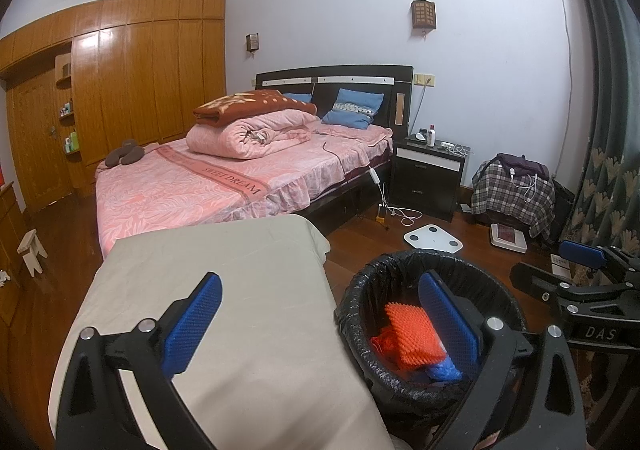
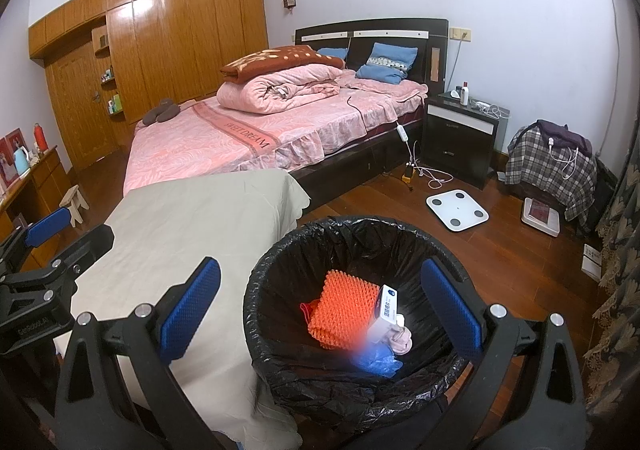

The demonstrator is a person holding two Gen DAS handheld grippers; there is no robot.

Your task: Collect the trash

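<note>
A round bin with a black liner (image 2: 280,270) (image 1: 360,290) stands on the wood floor beside a cloth-covered table (image 2: 192,230) (image 1: 240,290). Inside lie an orange spiky mat (image 2: 344,308) (image 1: 412,338), a small white box (image 2: 386,310), a pink scrap (image 2: 400,342) and blue plastic (image 2: 376,364) (image 1: 444,368). My right gripper (image 2: 320,306) is open above the bin with nothing between its blue pads. My left gripper (image 1: 322,322) is open too, straddling the table edge and the bin rim. Each gripper shows at the other view's edge.
A bed with pink bedding (image 2: 260,122) fills the middle of the room. A white scale (image 2: 456,208), cables (image 2: 432,176), a black nightstand (image 2: 460,138) and a plaid-covered pile (image 2: 552,166) lie beyond the bin. Wooden wardrobes (image 2: 180,42) line the left wall.
</note>
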